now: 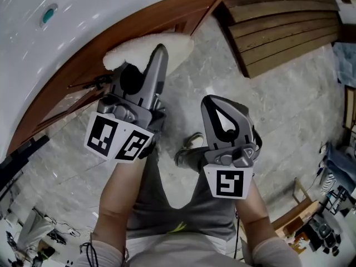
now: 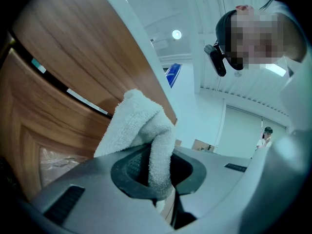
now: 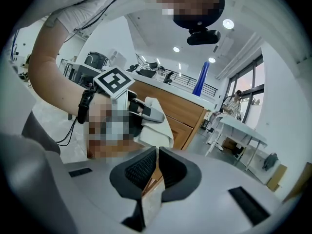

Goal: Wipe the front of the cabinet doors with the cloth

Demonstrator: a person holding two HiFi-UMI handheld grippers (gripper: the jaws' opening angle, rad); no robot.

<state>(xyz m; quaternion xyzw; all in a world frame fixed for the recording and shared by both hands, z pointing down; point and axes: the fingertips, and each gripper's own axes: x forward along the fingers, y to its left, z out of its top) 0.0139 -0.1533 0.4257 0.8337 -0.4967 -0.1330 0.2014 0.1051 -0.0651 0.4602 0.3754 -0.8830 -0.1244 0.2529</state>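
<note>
Both tongs are closed, my left gripper (image 1: 160,50) clamping the cloth (image 1: 136,53) against the cabinet door (image 1: 142,22), my right gripper (image 1: 220,102) empty, so I judge wiping under way.

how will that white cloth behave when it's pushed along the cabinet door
Probably floppy: the cloth folds and droops where the left gripper pinches it. Its looped pile likely drags rather than slips on the wooden cabinet door.

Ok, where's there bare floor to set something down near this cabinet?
Bare floor lies right of the right gripper, below the wooden planks. Both lower corners are cluttered; the cloth and left gripper crowd the cabinet.
</note>
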